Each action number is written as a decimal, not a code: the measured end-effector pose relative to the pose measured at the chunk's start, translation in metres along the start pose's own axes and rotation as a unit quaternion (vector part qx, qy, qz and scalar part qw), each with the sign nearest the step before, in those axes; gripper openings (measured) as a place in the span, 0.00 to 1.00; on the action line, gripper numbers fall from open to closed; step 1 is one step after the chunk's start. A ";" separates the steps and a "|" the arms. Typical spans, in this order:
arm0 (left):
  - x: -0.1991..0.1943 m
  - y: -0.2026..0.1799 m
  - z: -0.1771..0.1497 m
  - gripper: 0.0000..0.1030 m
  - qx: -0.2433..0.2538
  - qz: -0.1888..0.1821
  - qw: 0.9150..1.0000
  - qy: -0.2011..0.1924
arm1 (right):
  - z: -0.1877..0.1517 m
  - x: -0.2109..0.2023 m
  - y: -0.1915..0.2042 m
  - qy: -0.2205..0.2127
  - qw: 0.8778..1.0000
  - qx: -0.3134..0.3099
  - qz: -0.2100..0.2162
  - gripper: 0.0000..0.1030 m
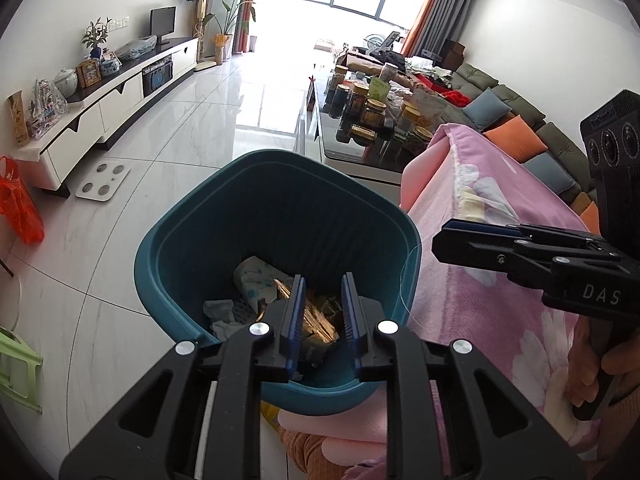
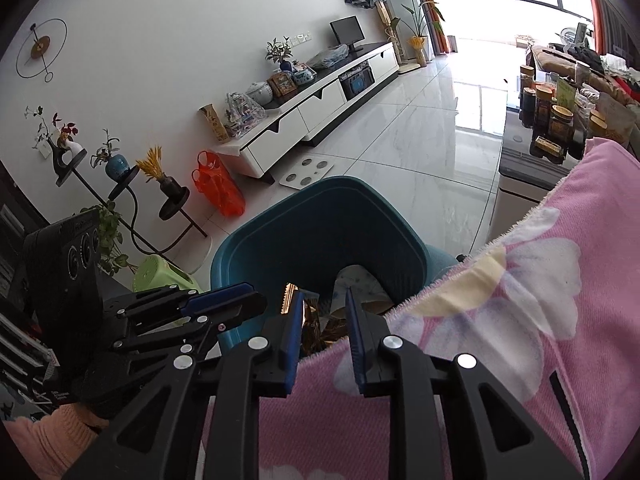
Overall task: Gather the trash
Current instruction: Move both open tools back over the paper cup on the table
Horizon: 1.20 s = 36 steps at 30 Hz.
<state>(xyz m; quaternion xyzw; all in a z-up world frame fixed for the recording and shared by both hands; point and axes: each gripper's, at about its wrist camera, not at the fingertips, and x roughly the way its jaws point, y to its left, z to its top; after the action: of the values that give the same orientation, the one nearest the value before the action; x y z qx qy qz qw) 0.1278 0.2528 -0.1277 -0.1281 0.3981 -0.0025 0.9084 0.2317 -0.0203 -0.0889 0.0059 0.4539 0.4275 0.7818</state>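
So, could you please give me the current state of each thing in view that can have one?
Teal bin: upright, no lid, partly filled.
Trash in the bin: wrappers and crumpled paper, lying at the bottom.
Left gripper: jaws apart, nothing between them, over the bin.
Right gripper: jaws apart, nothing gripped, at the blanket's edge.
Pink blanket: draped beside the bin.

Ribbed teal plastic bin. Pink blanket (white flower print). Translucent orange plastic bag; black grippers, blue pads.
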 end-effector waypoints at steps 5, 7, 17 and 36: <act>-0.010 -0.005 0.000 0.21 -0.002 0.003 1.000 -0.011 | -0.013 -0.028 -0.003 -0.022 1.000 0.001 0.002 0.23; -0.018 -0.011 0.000 0.26 0.004 0.002 1.000 -0.024 | -0.019 -0.042 -0.004 -0.035 0.999 0.000 0.002 0.25; -0.073 -0.080 -0.007 0.42 0.074 -0.035 0.993 -0.084 | -0.067 -0.128 -0.024 -0.109 0.993 0.023 -0.024 0.37; -0.050 -0.294 -0.066 0.44 0.236 -0.236 0.943 -0.006 | -0.206 -0.316 -0.145 -0.220 0.919 0.193 -0.265 0.42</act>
<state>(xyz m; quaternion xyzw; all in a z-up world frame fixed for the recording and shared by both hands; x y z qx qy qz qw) 0.0750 -0.0417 -0.0653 -0.0001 0.3388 -0.3102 0.8883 0.1104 -0.4034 -0.0450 0.1300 0.3289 0.0969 0.9303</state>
